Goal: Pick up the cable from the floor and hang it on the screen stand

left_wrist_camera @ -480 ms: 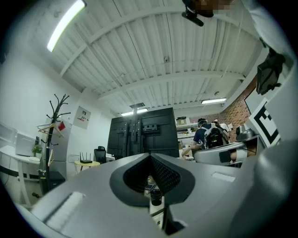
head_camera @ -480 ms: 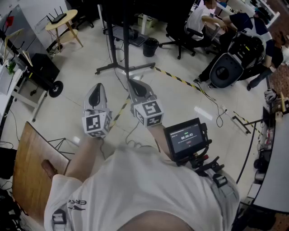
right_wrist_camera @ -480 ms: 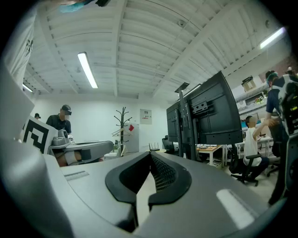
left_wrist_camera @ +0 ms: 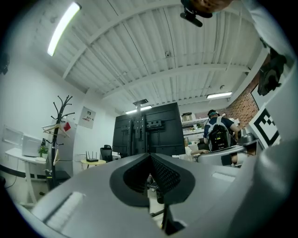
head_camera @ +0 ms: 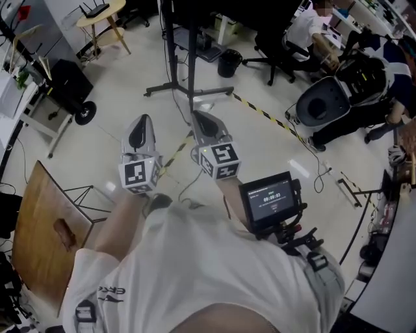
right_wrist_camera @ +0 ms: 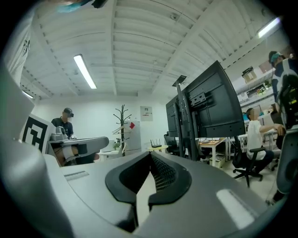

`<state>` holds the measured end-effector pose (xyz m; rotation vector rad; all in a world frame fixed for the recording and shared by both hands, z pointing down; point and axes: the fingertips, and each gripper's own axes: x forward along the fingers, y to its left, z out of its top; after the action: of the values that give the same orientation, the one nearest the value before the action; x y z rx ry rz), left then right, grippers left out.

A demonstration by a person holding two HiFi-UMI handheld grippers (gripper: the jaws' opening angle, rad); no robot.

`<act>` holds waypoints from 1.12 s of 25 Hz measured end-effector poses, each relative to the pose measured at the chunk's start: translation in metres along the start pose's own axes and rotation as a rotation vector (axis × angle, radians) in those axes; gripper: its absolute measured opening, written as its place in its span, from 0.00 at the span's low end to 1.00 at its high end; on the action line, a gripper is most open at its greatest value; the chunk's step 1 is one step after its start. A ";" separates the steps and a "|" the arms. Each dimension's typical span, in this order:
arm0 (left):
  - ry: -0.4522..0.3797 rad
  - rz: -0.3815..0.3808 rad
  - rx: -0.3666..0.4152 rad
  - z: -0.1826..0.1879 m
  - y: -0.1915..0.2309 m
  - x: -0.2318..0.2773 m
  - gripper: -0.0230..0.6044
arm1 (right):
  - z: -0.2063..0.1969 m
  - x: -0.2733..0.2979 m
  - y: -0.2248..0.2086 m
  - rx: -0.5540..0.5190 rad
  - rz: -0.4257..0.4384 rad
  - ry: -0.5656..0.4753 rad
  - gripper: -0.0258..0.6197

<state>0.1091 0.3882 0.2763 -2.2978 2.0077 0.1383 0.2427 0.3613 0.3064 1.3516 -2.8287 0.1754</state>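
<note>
Head view: you hold both grippers out in front of your chest, side by side and close together, each pointing roughly level toward the stand (head_camera: 188, 90). The left gripper (head_camera: 142, 121) is pressed together, and the left gripper view shows its tips (left_wrist_camera: 150, 156) meeting with nothing between them. The right gripper (head_camera: 199, 116) is pressed together too; in the right gripper view its tips (right_wrist_camera: 150, 154) meet and hold nothing.

The cable (head_camera: 184, 192) lies on the floor well below your grippers. A thin curl of it shows in the gap between them, just under the right gripper's marker cube. Neither gripper touches it.

The stand's base is on the floor ahead of both tips, a little nearer the right gripper's line, and its pole rises out of the top of the picture. From the left gripper the dark screen (left_wrist_camera: 146, 130) sits straight ahead above the tips. From the right gripper the screen (right_wrist_camera: 209, 111) stands to the right of the tips.

Striped tape (head_camera: 263, 114) runs across the floor ahead and right of the right gripper. A wooden board (head_camera: 45, 227) leans on the left gripper's outer side, nearer to you. A round table (head_camera: 101, 14) is far ahead and left of the left gripper. A small monitor (head_camera: 270, 198) sits behind the right gripper, by your wrist.
</note>
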 end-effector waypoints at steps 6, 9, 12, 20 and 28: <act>0.024 0.001 -0.008 -0.011 0.024 0.064 0.04 | 0.003 0.059 -0.032 0.012 -0.006 0.025 0.06; 0.021 -0.011 -0.019 -0.021 0.048 0.097 0.04 | 0.000 0.096 -0.039 0.001 -0.018 0.033 0.06; 0.019 -0.027 -0.030 -0.025 0.080 0.135 0.04 | 0.002 0.143 -0.044 0.000 -0.039 0.043 0.06; 0.027 -0.067 -0.047 -0.028 0.175 0.227 0.04 | 0.028 0.264 -0.044 -0.008 -0.105 0.029 0.06; 0.062 -0.051 -0.077 -0.053 0.233 0.270 0.04 | 0.016 0.331 -0.044 -0.009 -0.123 0.072 0.06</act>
<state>-0.0855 0.0852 0.2936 -2.4268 2.0038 0.1456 0.0690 0.0755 0.3116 1.4810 -2.6751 0.2051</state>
